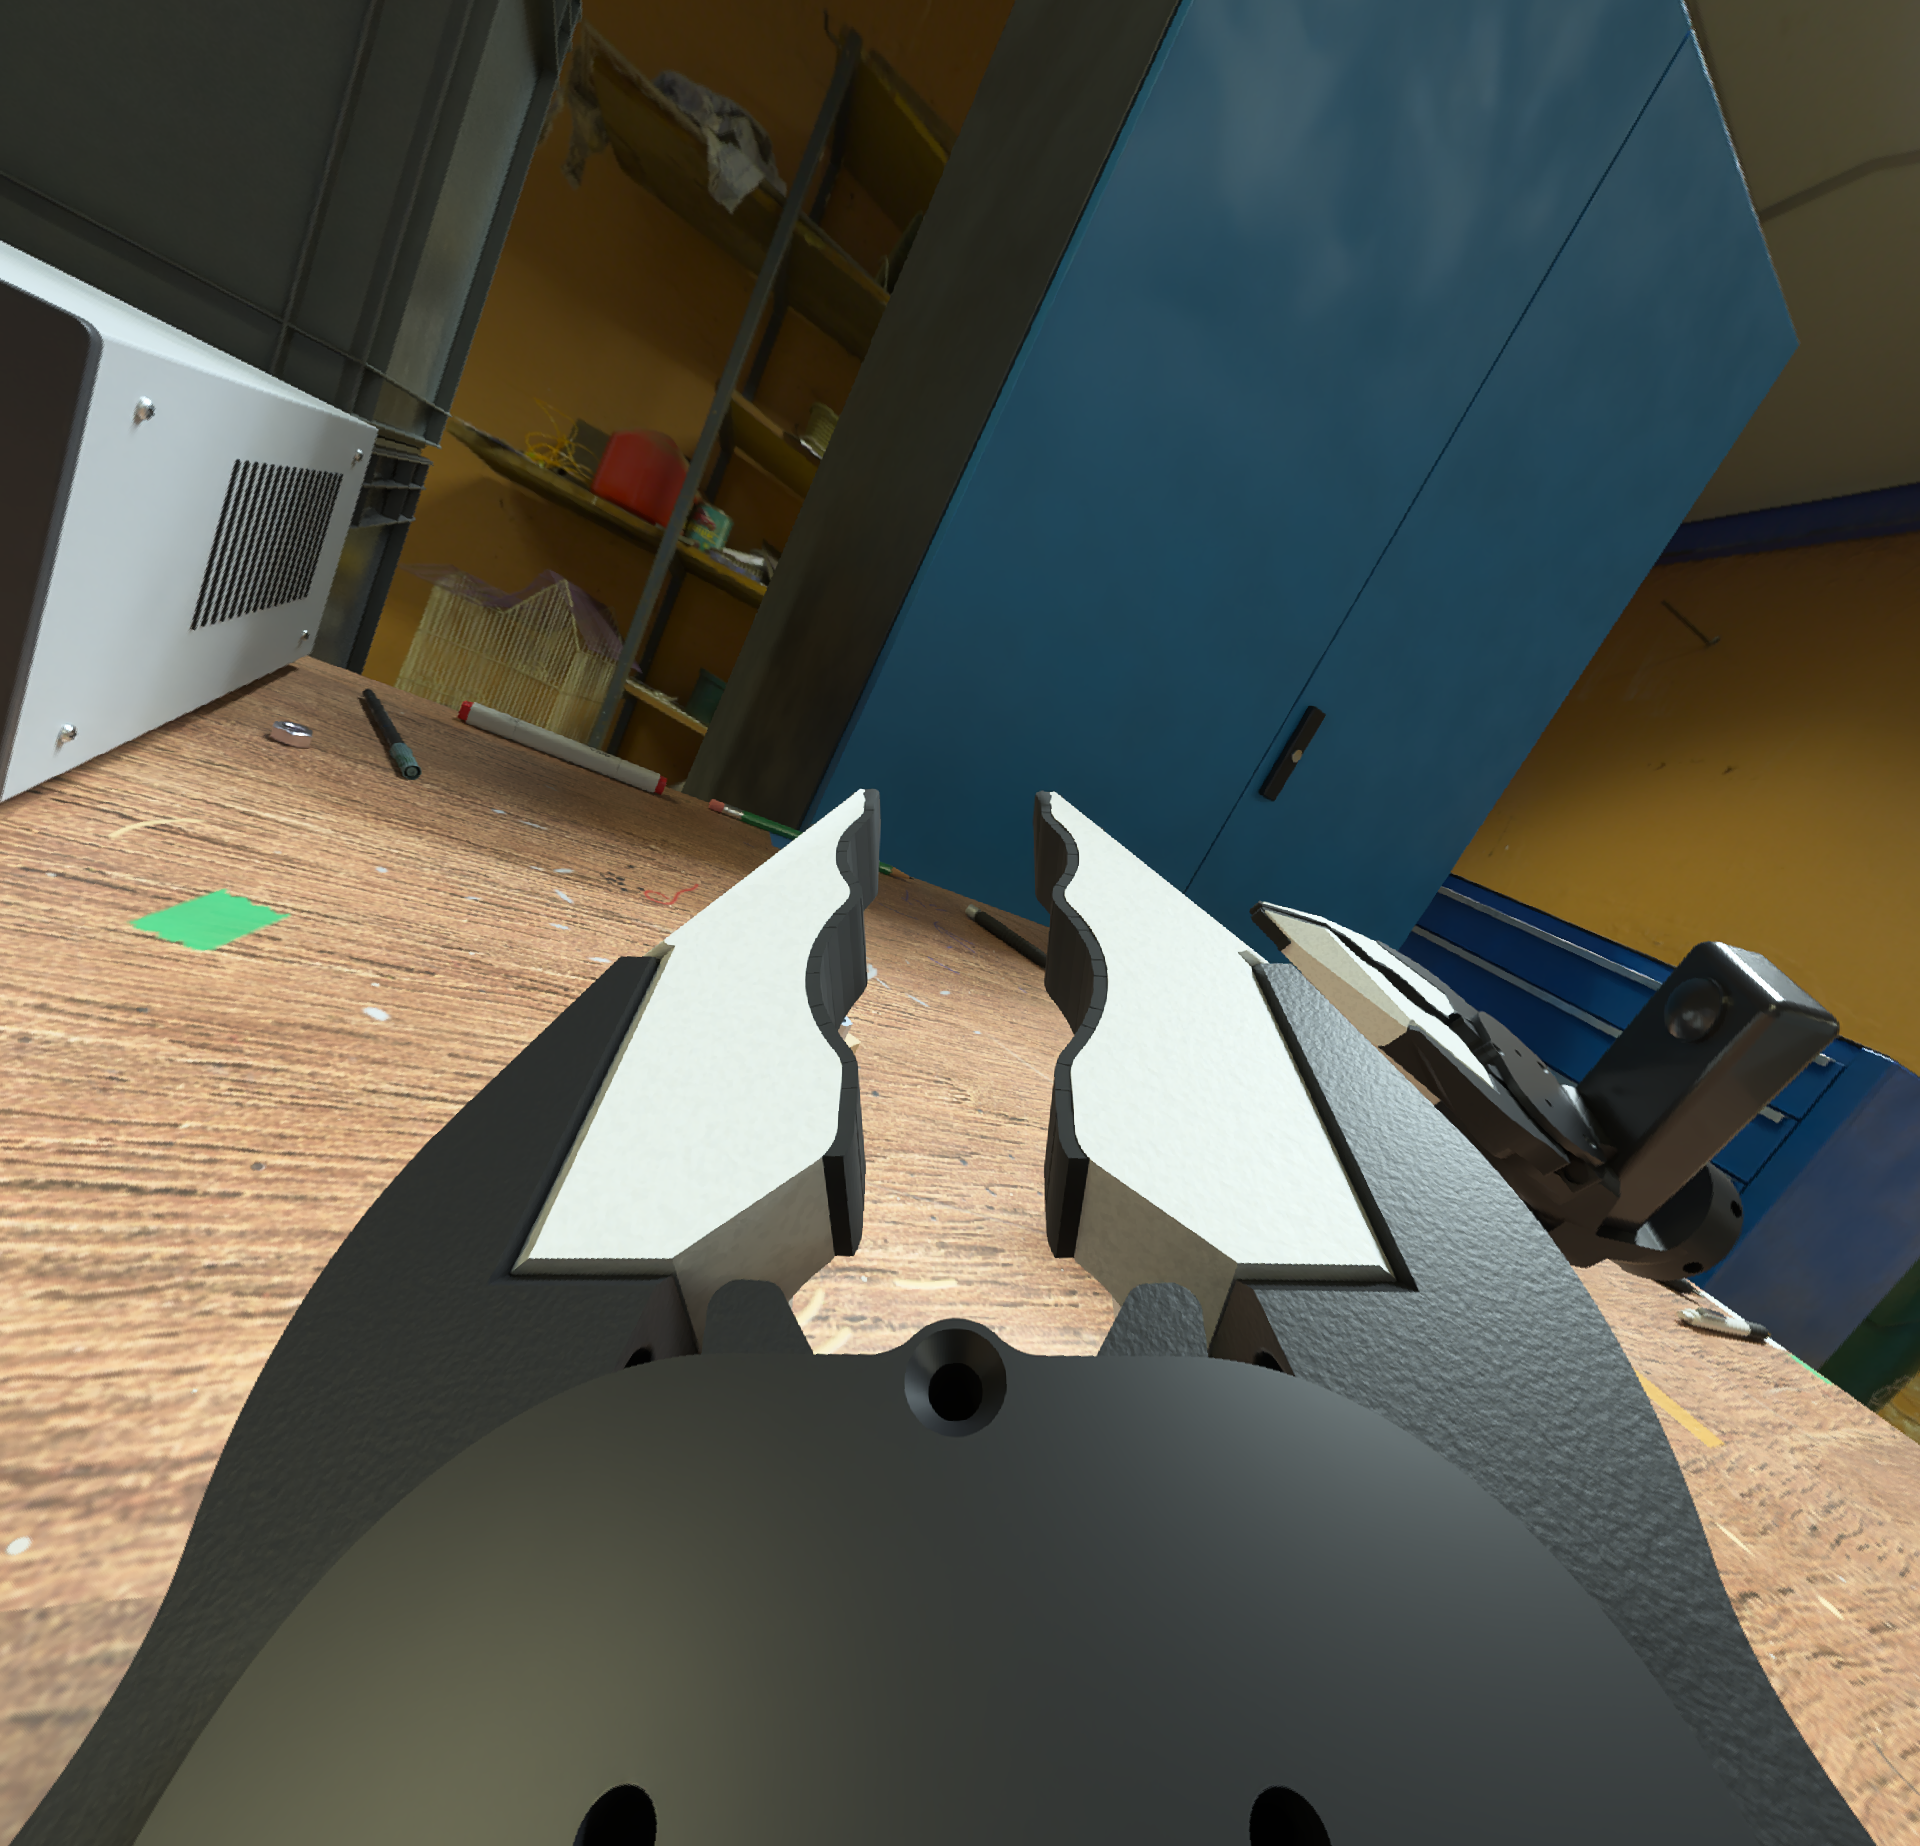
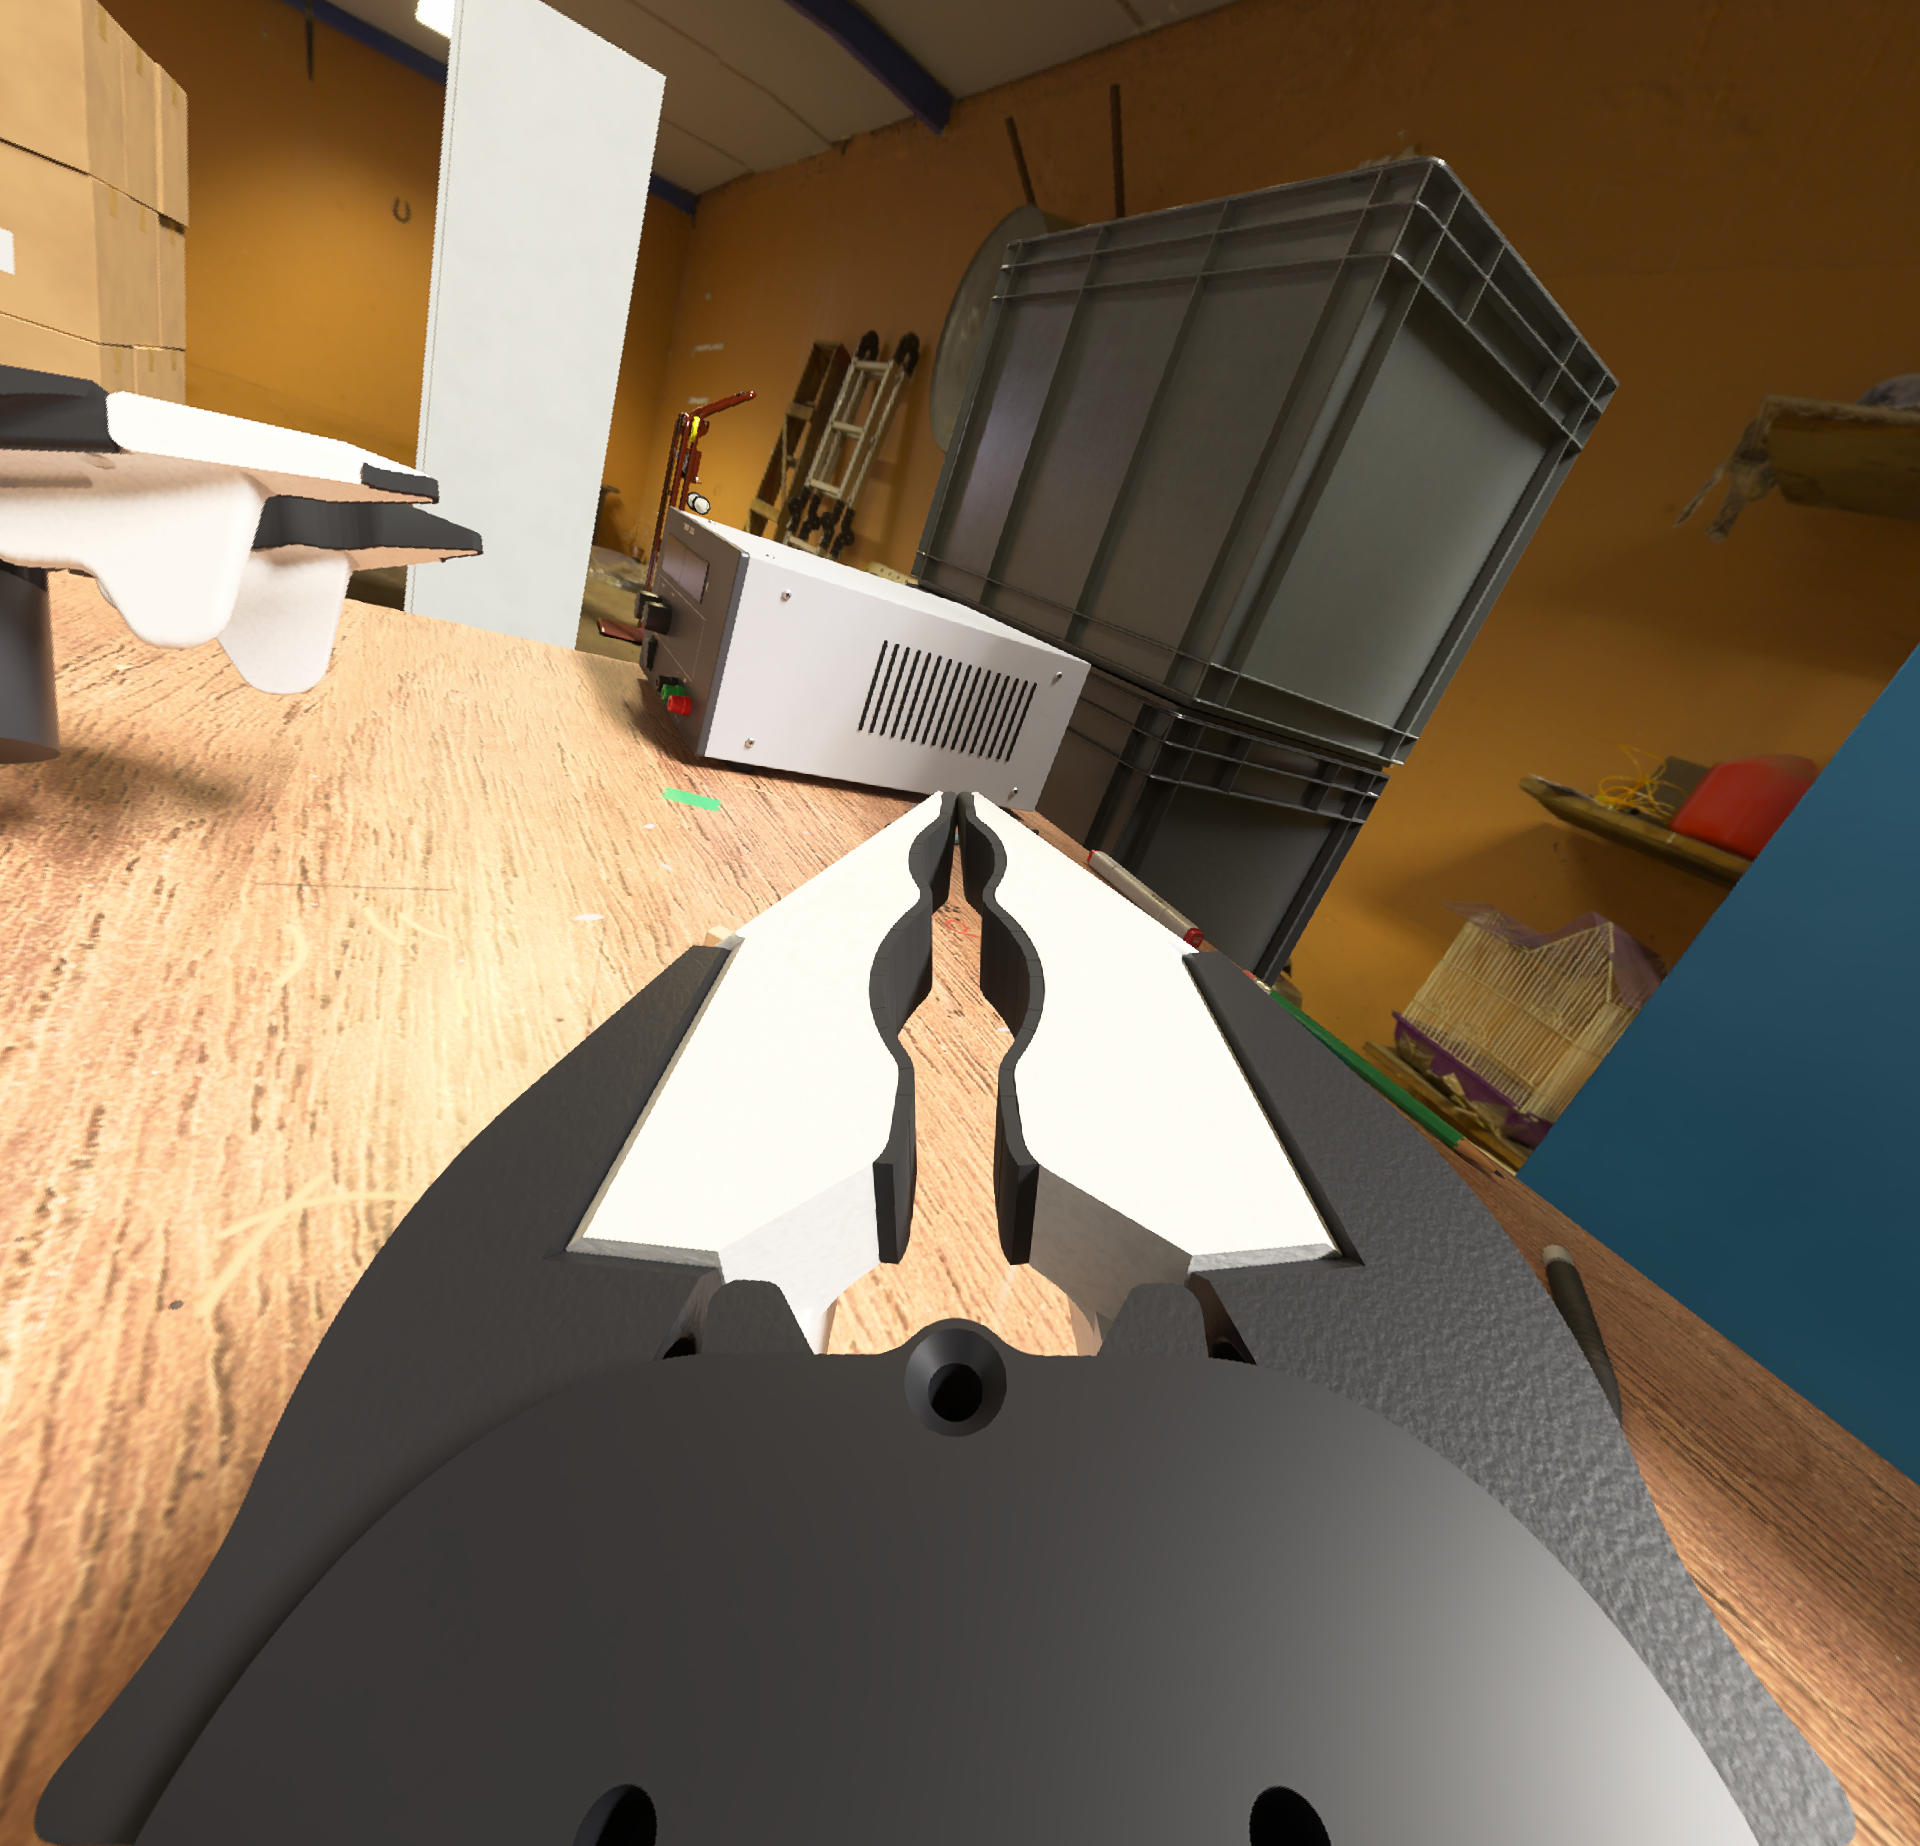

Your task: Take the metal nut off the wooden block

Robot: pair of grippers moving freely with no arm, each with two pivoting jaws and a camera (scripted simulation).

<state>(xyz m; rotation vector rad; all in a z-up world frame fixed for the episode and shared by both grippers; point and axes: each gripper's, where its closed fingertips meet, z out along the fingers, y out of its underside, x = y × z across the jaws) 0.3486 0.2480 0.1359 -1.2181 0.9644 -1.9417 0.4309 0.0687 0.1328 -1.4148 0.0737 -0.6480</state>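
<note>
My left gripper (image 1: pixel 956 809): fingers parted, nothing between, held low over bench (image 1: pixel 312 1121); judge it ready to approach. My right gripper (image 2: pixel 954 804): fingers closed tip to tip, empty, likely parked as spare. Wooden block not visible in either view. Small round metal piece (image 1: pixel 292 732), possibly metal nut, lies on bench far ahead-left of left fingers, beside black pen (image 1: pixel 390 734); too small to confirm. Red-capped marker (image 1: pixel 561 747) just right of pen.
</note>
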